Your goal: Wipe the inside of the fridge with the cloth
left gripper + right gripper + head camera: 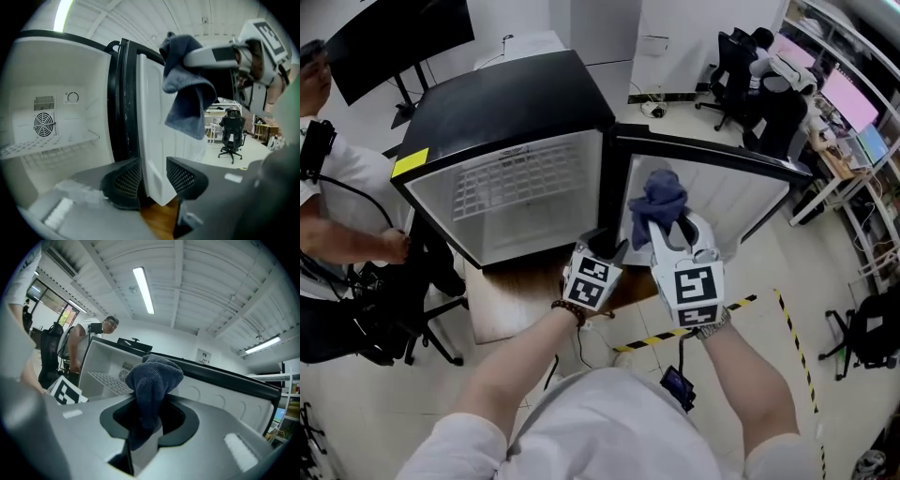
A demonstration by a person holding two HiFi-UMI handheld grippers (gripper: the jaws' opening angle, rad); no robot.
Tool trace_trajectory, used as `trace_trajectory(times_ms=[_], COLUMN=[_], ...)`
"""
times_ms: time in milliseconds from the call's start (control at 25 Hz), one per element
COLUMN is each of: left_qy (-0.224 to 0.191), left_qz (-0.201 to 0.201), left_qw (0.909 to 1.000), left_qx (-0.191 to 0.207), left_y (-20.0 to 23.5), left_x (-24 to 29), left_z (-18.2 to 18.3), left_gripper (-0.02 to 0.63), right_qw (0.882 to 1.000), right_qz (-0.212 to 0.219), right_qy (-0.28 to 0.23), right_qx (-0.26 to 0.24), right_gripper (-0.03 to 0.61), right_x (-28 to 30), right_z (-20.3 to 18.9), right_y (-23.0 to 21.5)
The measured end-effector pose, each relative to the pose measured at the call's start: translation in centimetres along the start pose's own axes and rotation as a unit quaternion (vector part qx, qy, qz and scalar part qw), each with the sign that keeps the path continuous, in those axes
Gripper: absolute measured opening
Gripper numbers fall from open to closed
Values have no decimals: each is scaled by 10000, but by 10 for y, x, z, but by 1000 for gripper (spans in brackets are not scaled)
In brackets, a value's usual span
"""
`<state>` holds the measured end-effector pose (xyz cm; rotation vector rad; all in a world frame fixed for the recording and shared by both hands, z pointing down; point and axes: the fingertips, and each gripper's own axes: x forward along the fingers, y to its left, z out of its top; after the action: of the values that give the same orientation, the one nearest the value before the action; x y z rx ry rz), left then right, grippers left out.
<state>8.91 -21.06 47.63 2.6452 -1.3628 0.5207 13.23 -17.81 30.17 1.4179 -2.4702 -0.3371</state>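
A small black fridge (516, 103) stands open, its white door (722, 187) swung out to the right. My right gripper (667, 230) is shut on a dark blue cloth (658, 199), which bunches up above the jaws in front of the door's inner face. The right gripper view shows the cloth (154, 380) pinched in that gripper (149, 420). My left gripper (606, 246) sits low by the hinge side of the door. Its jaws stand open (153, 180), with the door's lower corner (154, 187) showing between them. The left gripper view also catches the cloth (187, 93) hanging from the right gripper (206, 54).
Inside the fridge are a white wire shelf (520, 178) and a round fan grille (43, 124) on the back wall. The fridge stands on a wooden board (516, 291). A person (337, 206) sits close at the left. Yellow-black floor tape (675, 330) and office chairs (736, 66) lie to the right.
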Motion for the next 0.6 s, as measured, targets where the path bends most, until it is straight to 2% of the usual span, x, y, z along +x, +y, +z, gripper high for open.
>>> trace_trajectory(times_ms=[320, 600], left_qy=[465, 675], left_qz=[361, 471], left_qw=[9982, 9964], left_qx=[-141, -216], left_y=[3, 0], left_x=[24, 32], left_z=[-23, -33], left_gripper=[163, 120], right_qw=[9986, 9975], right_qz=[288, 548], right_qy=[-436, -397], right_qx=[-125, -183], right_gripper=[107, 107], right_x=[24, 46], right_z=[40, 46], right_y=[16, 33])
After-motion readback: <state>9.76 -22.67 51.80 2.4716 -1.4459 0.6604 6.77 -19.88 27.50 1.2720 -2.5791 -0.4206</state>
